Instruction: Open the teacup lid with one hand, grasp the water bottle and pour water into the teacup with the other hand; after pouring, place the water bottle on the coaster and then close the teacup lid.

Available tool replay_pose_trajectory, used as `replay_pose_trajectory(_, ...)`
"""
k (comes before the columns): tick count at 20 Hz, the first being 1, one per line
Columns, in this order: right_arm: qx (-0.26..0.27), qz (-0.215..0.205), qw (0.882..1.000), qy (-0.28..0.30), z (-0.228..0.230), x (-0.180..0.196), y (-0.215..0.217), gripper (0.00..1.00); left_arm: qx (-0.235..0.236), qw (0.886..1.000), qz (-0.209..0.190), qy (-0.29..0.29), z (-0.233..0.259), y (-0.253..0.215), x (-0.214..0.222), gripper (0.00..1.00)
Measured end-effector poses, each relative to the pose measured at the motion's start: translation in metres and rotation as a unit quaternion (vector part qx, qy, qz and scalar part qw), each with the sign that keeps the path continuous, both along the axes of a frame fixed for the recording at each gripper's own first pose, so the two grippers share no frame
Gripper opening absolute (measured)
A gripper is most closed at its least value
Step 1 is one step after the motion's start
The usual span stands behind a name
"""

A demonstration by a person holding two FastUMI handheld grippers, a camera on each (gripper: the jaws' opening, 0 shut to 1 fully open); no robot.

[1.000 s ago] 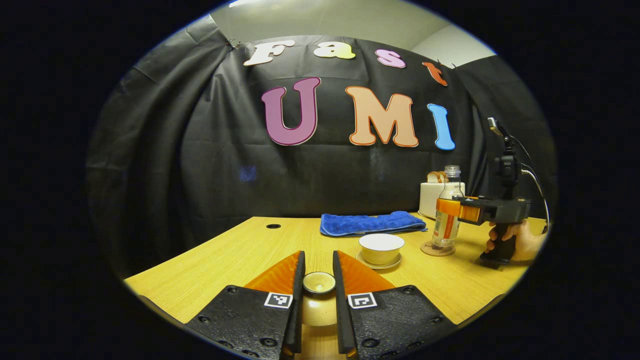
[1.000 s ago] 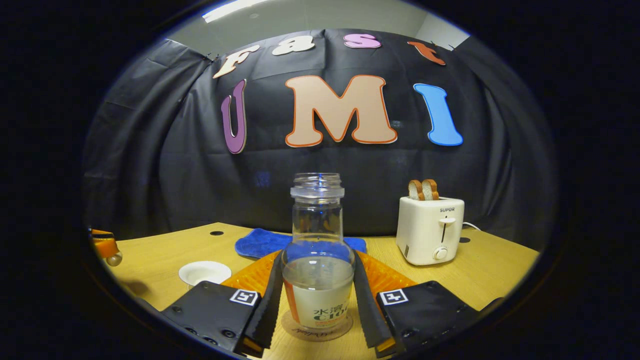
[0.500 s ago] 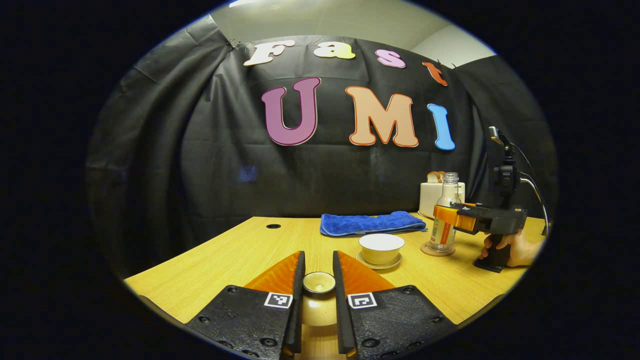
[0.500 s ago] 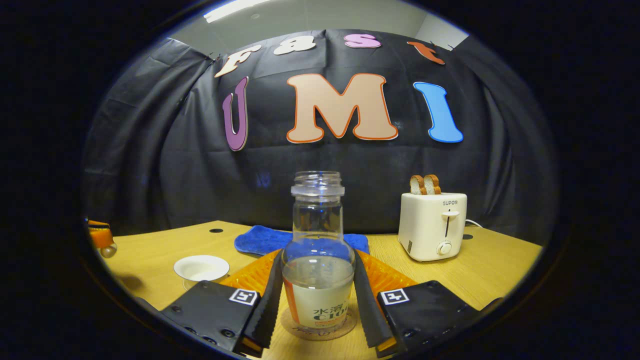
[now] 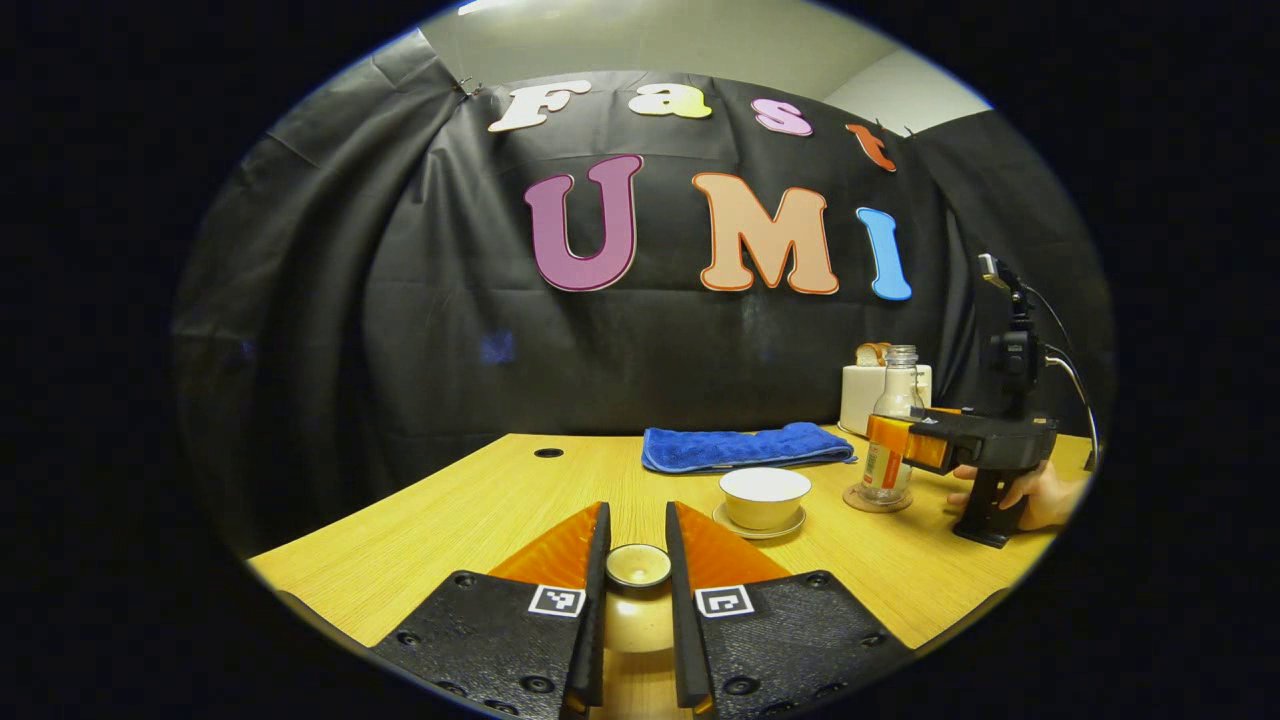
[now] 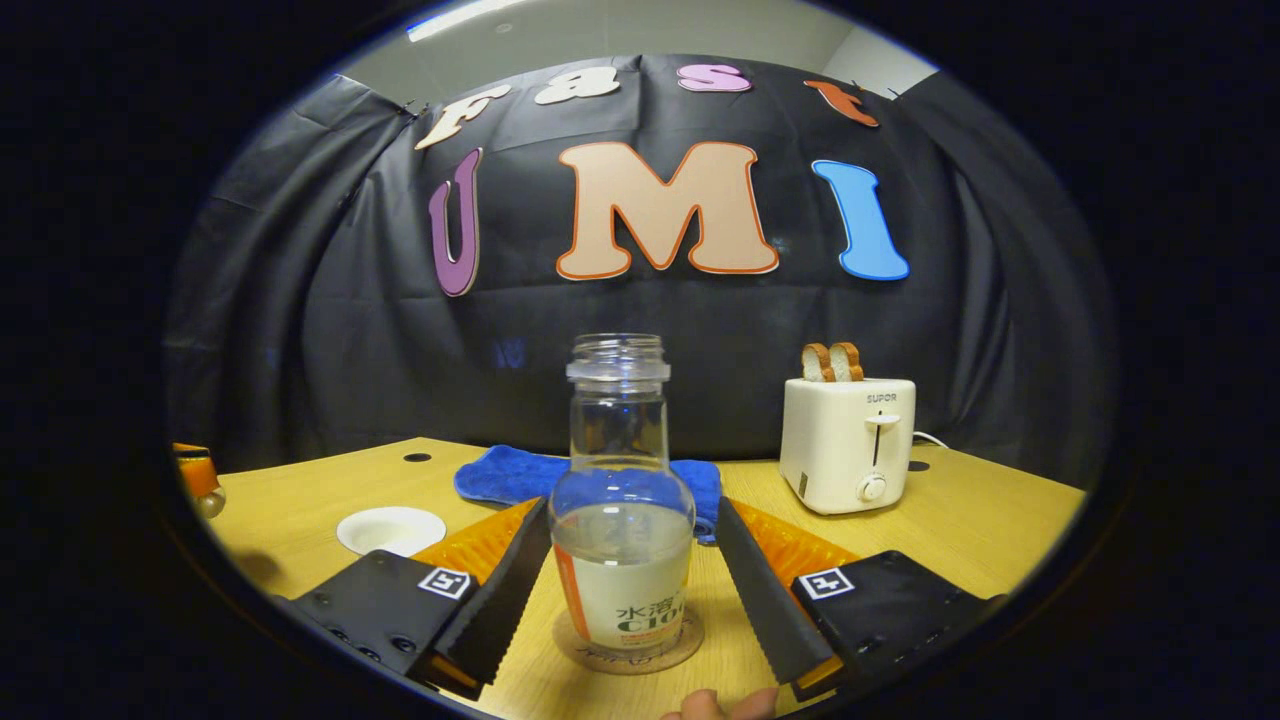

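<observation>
**Bottle on coaster, lid in left gripper**

Right gripper (image 6: 628, 590) is spread wide, fingers clear of the water bottle (image 6: 620, 500), which stands upright on the coaster (image 6: 628, 648). Left gripper (image 5: 636, 590) is clamped on the teacup lid (image 5: 638, 565). Uncovered teacup (image 5: 764, 496) sits on the table (image 5: 480, 500), left of the bottle.

toaster (image 6: 846, 443) close beside water bottle (image 6: 620, 520)
</observation>
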State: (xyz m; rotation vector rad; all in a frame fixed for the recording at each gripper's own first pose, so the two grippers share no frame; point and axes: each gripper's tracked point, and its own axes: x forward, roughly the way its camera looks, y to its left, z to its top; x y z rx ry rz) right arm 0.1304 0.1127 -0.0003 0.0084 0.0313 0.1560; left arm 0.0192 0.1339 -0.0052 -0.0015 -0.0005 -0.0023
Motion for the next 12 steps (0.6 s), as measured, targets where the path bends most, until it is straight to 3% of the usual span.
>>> replay_pose_trajectory(3,0.001,0.008,1.0,-0.001,0.002,-0.02,-0.005,0.99,0.0,1.0,0.009,0.001,0.0,0.001,0.004,0.25)
replay_pose_trajectory(7,0.002,0.033,0.999,-0.002,0.005,-0.059,-0.026,0.99,-0.001,1.0,-0.009,-0.002,0.0,-0.017,0.027,0.25)
replay_pose_trajectory(12,0.002,0.022,1.0,-0.005,0.009,-0.099,-0.089,0.99,0.001,1.0,-0.014,0.002,-0.002,-0.03,0.078,0.25)
